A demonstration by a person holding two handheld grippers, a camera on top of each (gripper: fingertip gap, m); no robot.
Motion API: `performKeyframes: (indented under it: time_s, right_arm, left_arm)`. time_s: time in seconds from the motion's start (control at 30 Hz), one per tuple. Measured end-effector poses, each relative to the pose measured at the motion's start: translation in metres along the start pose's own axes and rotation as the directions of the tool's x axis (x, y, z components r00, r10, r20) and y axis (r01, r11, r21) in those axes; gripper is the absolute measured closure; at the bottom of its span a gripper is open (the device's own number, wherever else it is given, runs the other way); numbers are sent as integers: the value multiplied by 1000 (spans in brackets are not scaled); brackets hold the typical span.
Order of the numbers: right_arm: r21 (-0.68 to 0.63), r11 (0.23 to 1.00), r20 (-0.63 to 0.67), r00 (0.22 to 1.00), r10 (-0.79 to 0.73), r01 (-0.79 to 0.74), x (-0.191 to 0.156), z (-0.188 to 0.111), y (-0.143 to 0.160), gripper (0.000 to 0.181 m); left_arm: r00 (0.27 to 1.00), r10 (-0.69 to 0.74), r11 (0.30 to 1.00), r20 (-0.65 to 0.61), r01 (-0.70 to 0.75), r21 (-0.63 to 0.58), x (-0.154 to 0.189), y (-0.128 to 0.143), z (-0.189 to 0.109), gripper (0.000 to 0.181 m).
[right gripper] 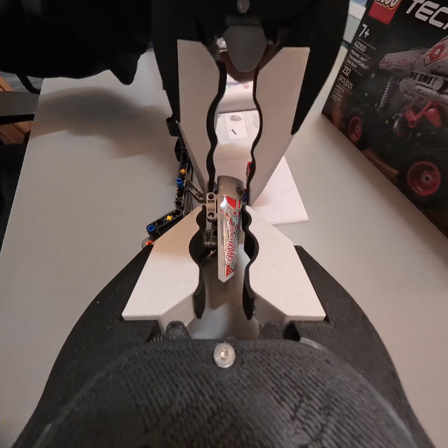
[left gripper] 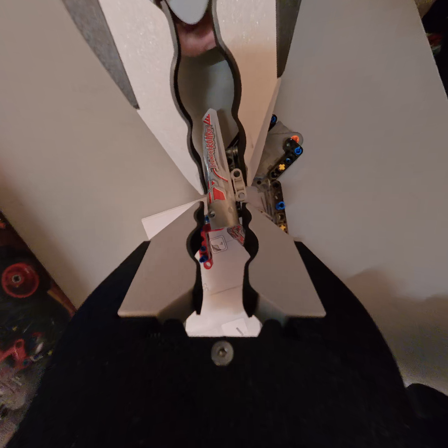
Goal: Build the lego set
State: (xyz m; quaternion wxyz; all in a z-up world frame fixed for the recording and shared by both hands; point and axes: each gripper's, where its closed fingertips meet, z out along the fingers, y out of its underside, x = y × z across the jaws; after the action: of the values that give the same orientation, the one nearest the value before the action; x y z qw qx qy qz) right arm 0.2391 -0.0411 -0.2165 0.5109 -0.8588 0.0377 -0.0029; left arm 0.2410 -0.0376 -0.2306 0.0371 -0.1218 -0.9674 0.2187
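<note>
Right tool (right gripper: pixel 224 211) nearest, tips closed on silver stickered panel (right gripper: pixel 229 232); left tool (left gripper: pixel 223 208) opposite, apparently gripping same panel's rounded end. Panel held above bench (right gripper: pixel 84 169) middle, black beam frame (right gripper: pixel 179 194) beside. Set box (right gripper: pixel 400 109) at right edge.

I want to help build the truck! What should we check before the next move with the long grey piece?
1. Grey panel lies between the tips of both grippers: ok.
2. Left gripper firmly clamped on it: cannot tell.
3. Right gripper firmly clamped on it: cannot tell.
4. Black frame with blue pins close by on the white table: ok.
5. Instruction booklet within sight: ok, partly covered.
6. Panel's peg holes lined up with the frame: cannot tell.
</note>
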Motion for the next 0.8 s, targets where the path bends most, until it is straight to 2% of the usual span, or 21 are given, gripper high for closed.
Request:
performKeyframes:
  time_s: [0.03, 0.17, 0.37, 0.6, 0.8]
  right_arm:
    - [4, 1000, -3, 1000, 0, 0, 0, 0, 0, 155]
    - [7, 1000, -16, 1000, 7, -6, 3, 1, 0, 155]
    - [14, 1000, -25, 1000, -5, 5, 5, 2, -1, 155]
    - [11, 1000, -35, 999, -10, 11, 6, 5, 0, 155]
    - [1, 1000, -28, 999, -24, 24, 4, 6, 3, 156]
  left_arm:
    - [1000, -14, 1000, 6, 13, 28, 1, -1, -3, 152]
    - [998, -57, 988, 22, 54, 144, 5, -6, -10, 152]
    - [991, -136, 962, 1, 131, 240, 3, -12, -14, 152]
    - [984, -176, 961, -8, 173, 214, -2, -6, -12, 154]
    - [966, -244, 939, -85, 257, 229, -1, -13, -7, 159]
